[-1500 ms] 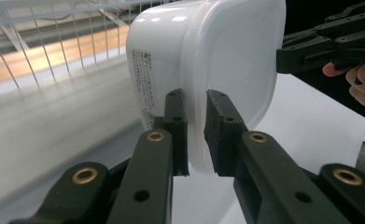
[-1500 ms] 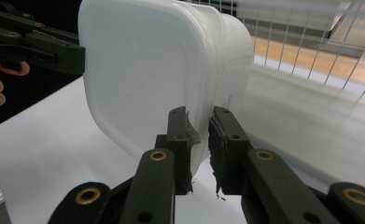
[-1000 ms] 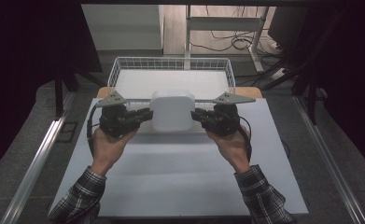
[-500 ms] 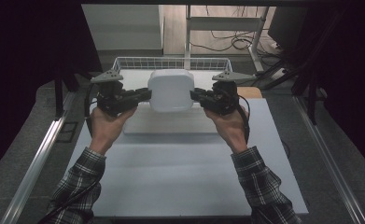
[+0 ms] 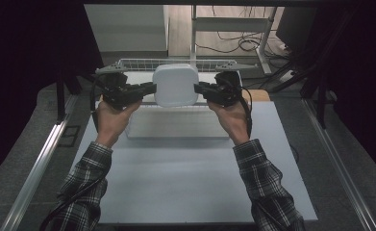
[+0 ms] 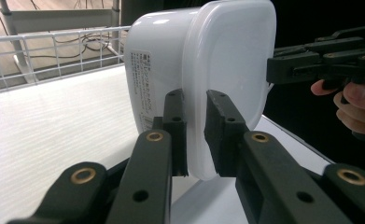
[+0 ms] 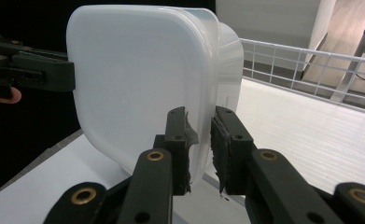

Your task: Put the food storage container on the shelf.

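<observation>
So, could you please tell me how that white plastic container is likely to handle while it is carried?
The white plastic container is probably light and fairly stiff: the left gripper and right gripper hold it by its lid rim. Its glossy plastic could slip.

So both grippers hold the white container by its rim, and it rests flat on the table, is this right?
Not quite. Both grippers, left and right, clamp the white container by its rim, but it is lifted off the table, above the wire basket; the left gripper view shows this.
</observation>
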### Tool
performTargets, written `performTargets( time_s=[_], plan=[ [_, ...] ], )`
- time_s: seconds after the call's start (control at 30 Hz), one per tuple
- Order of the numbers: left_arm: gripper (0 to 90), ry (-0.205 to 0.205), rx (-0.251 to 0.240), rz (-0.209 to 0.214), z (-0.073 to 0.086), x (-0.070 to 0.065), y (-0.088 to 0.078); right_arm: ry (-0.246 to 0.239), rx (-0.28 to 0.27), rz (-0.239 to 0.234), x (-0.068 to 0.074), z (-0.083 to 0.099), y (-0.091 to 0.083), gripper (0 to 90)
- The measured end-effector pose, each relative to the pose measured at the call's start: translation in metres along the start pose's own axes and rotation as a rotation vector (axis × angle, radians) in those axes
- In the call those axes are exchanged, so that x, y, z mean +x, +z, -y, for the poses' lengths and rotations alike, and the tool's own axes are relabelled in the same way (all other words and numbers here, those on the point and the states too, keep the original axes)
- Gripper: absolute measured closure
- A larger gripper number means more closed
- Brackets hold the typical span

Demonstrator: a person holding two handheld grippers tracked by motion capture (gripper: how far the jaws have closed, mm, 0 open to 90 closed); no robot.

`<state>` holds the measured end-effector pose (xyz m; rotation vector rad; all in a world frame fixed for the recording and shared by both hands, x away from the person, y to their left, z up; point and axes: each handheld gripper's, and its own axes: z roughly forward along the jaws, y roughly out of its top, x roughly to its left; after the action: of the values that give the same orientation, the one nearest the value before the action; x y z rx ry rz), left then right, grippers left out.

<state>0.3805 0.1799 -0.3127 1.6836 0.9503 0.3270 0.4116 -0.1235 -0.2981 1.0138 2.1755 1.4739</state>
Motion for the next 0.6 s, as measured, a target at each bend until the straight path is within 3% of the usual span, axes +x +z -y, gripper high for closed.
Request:
performTargets(
  time_s=[0.37,0.6],
  plan=[
    [68.1,-0.032,-0.013,0.011,-0.001,0.009,0.009,0.039,0.011,-0.005,-0.005,-0.001,0.014,69.7],
    [60.9,-0.045,-0.017,0.003,-0.001,0.012,0.015,0.020,0.013,0.011,-0.003,-0.006,0.019,64.7]
  ],
)
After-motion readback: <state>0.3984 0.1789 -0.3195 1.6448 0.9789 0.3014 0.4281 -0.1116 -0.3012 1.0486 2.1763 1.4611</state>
